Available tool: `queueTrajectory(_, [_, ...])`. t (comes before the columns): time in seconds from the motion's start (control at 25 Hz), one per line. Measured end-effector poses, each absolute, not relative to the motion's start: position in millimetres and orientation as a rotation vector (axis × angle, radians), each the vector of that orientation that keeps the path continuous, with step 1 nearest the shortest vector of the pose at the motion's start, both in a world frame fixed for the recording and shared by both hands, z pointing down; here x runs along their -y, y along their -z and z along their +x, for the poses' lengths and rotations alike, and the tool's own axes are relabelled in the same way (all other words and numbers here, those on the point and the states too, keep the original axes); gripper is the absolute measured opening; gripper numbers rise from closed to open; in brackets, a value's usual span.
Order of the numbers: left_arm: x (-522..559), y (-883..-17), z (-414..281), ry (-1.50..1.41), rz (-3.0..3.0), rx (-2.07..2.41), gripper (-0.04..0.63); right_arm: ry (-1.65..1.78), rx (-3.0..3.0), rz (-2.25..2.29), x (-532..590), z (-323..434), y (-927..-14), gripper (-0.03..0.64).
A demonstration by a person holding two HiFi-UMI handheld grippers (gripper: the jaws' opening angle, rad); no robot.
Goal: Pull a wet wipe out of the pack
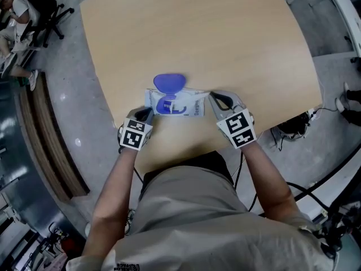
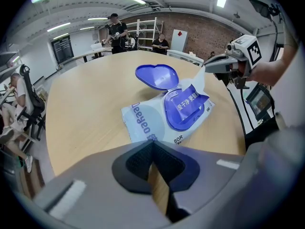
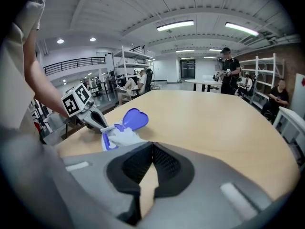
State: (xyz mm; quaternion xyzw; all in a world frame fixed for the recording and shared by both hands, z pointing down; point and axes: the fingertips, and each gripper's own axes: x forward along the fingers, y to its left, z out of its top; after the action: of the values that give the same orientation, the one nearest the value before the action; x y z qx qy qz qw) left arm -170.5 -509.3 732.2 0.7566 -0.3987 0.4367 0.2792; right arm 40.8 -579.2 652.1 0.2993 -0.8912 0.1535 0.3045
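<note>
- The right gripper (image 3: 151,144) is clamping its jaws fully together on the end of a white wet wipe (image 3: 125,137), just right of the pack (image 1: 194,108).
- The wet wipe is stretching from those jaws back into the pack's oval opening. Part of it is out and the rest is sitting inside.
- The left gripper (image 1: 146,114) is keeping its jaws together at the pack's left end, apparently pinching the end seam to anchor it.
- The pack is lying flat close to the near edge of the pale wooden table (image 1: 197,33), between the two grippers. Its blue flip lid (image 1: 169,82) is standing open on the far side.
- Progress, as far as can be judged: the lid is open and the wet wipe is gripped and partly drawn out. Freeing the rest from the opening is what is left.
- The left forearm (image 1: 115,179) and right forearm (image 1: 265,171) are reaching forward from the person's body. The left gripper is angling steeply down onto the pack. The right gripper is tilting more shallowly, pointing in toward the pack from the right.
</note>
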Motion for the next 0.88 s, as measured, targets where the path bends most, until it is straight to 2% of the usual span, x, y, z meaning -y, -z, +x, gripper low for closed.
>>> queueTrajectory(0.48, [507.2, -728.9, -168.7, -1.172, 2.027, 1.086, 0.006, -0.334, 2.339, 1.006, 592.1, 93.7, -605.6, 0.002])
queueTrajectory(0.88, [500.2, -703.0, -177.3, -1.039, 2.086, 1.162, 0.006, -0.231, 2.380, 1.065, 573.2, 90.9, -557.3, 0.002])
